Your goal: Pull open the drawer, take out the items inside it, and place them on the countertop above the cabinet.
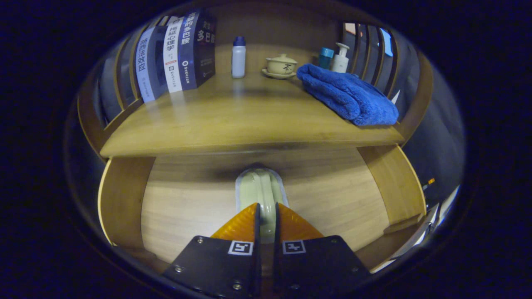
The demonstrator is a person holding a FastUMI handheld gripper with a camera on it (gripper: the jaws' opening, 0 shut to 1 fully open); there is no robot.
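The claw [266, 216] is almost closed, and both fingers press on the pale green handle [261, 192] of the drawer [324, 195]. The handle stands upright between the fingers and continues a little beyond them, against the wooden drawer front. Whether the drawer is already pulled out, I cannot tell, and what is inside it is hidden.

Above the drawer is the table [232, 120], the wooden top of the cabinet. At its far left stand some books [178, 54], upright and leaning together, with Chinese writing on the spines; the characters are too distorted for me to read with certainty. Near the books, toward the middle, stands a white bottle [238, 57] with a blue cap. Beside it is a cream lidded cup [282, 64] on a saucer, with a dark mark on its side. On the right lies a folded blue towel [347, 94], reaching close to the front edge of the table. Behind the towel stand a teal container [325, 57] and a white pump bottle [341, 59], just beside each other.
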